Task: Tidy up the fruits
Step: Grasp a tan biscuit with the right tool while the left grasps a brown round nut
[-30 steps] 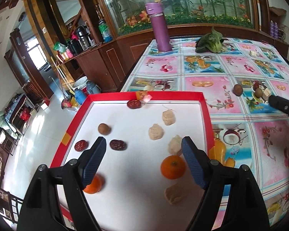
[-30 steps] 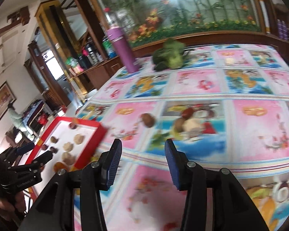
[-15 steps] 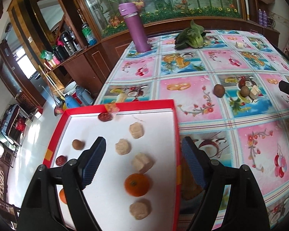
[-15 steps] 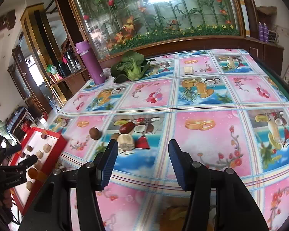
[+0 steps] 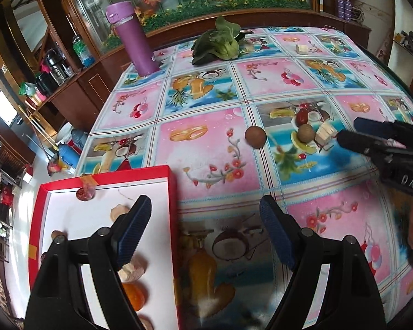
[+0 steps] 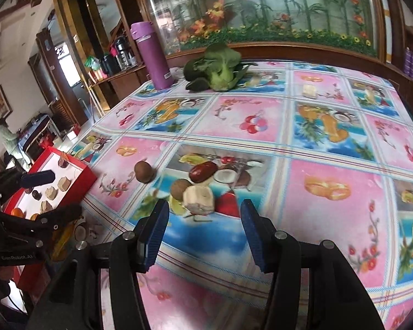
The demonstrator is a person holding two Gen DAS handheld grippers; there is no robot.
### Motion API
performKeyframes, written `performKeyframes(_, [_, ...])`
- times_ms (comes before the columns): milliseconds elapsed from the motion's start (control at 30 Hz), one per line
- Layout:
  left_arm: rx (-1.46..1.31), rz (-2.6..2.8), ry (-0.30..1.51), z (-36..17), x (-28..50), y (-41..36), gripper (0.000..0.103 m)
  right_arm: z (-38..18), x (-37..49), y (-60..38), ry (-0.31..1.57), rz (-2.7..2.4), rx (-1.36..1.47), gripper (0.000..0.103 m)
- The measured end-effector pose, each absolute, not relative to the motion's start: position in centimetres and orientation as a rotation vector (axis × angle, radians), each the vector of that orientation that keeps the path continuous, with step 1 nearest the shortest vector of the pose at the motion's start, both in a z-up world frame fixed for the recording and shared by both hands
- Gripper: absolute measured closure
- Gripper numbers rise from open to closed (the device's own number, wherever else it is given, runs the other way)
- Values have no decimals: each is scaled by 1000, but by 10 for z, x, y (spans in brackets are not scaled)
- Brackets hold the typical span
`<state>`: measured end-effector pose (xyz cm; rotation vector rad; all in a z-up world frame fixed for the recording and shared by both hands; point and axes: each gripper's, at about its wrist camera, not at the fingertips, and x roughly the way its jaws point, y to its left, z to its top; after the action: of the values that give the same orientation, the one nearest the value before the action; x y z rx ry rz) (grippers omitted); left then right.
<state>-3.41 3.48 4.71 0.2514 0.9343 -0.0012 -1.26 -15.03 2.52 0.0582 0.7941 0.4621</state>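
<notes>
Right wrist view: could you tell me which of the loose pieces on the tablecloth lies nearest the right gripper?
The pale cut chunk, directly ahead of the open right gripper. The brown round fruit touching it, the red date and the lone brown fruit lie farther off.

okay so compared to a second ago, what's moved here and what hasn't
The left claw swung right, off the red tray toward the tablecloth. The right claw closed in on the pale chunk beside the red date. Both stayed open and empty; the fruit hasn't moved.
</notes>
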Motion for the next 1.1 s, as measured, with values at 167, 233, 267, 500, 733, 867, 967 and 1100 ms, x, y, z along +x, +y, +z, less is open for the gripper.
performKeyframes(167, [245, -11, 942, 52, -12, 37, 21, 19, -5, -132, 825, 483, 28, 53])
performKeyframes(233, [245, -28, 951, 51, -3, 35, 21, 20, -4, -134, 818, 484, 37, 60])
performKeyframes(267, [250, -45, 960, 49, 3, 32, 21, 19, -3, -135, 822, 493, 45, 61])
performKeyframes(500, [251, -108, 1024, 31, 36, 11, 21, 11, 4, -138, 888, 500, 61, 78])
performKeyframes(733, [230, -144, 1058, 15, 60, -2, 26, 11, 3, -142, 890, 494, 66, 78])
performKeyframes(867, [196, -182, 1055, 13, 61, -1, 45, 14, 2, -145, 890, 479, 57, 78])
performKeyframes(967, [190, -217, 1052, 13, 57, -4, 61, 16, 0, -148, 886, 470, 61, 78])
performKeyframes(1100, [184, -250, 1051, 14, 45, -4, 72, 13, 1, -153, 906, 447, 77, 78])
